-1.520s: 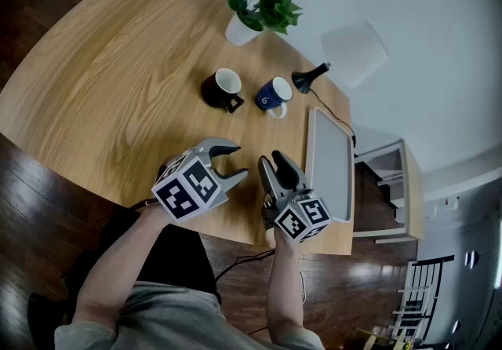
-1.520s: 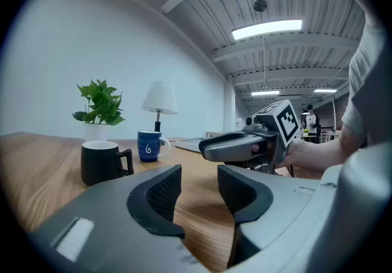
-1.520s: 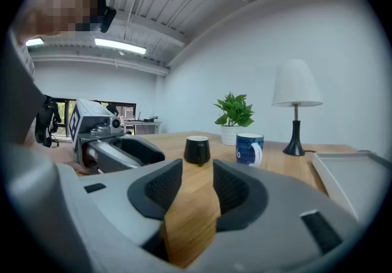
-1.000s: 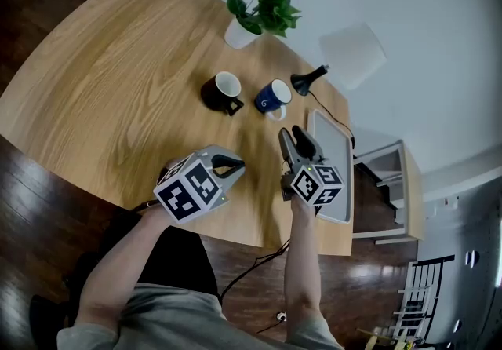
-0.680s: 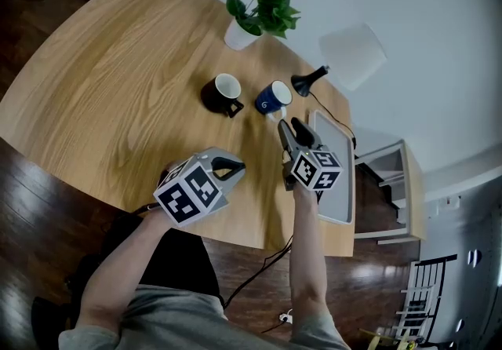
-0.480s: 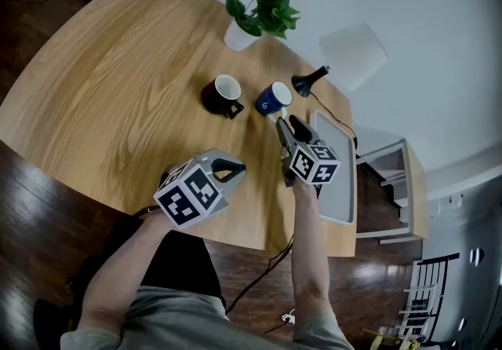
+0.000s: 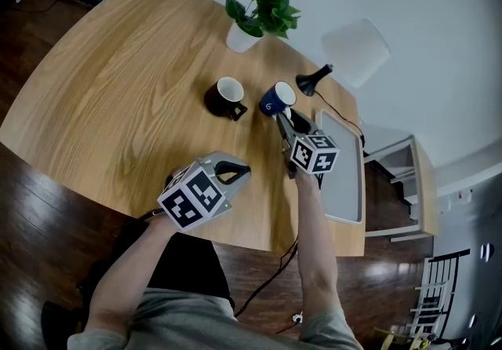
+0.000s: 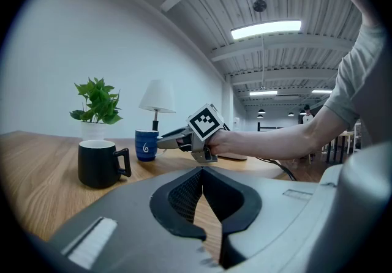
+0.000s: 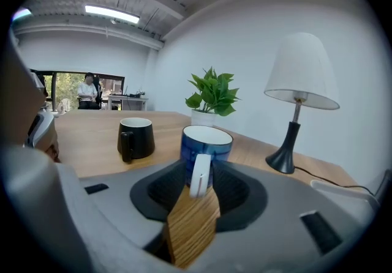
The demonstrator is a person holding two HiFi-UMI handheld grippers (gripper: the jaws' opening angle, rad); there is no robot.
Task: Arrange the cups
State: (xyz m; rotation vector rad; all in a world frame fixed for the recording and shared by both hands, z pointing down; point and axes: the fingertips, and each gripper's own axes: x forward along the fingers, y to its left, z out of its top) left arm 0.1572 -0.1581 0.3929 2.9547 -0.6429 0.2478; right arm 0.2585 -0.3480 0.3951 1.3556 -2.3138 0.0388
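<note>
A blue cup [image 7: 276,99] with a white handle [image 9: 199,174] stands on the wooden table [image 7: 118,66], right of a black cup [image 7: 223,97]. My right gripper [image 7: 285,118] reaches the blue cup from the near side. Its jaws are closing, the handle is between them and the pads touch its sides. In the right gripper view the blue cup [image 9: 206,143] fills the centre and the black cup [image 9: 135,137] stands further left. My left gripper [image 7: 241,172] hovers near the table's front edge, shut with nothing in it; the left gripper view shows both cups [image 8: 98,163] [image 8: 146,144] ahead of it.
A potted plant [image 7: 259,7] stands behind the cups. A lamp with a white shade [image 7: 354,50] and black base [image 7: 312,80] is at the back right. A flat grey slab [image 7: 341,176] lies along the table's right edge, close beside my right arm.
My right gripper moved forward from the front of the table up to the blue cup and narrowed its jaws round the handle. The left gripper closed early on and has stayed put since.
</note>
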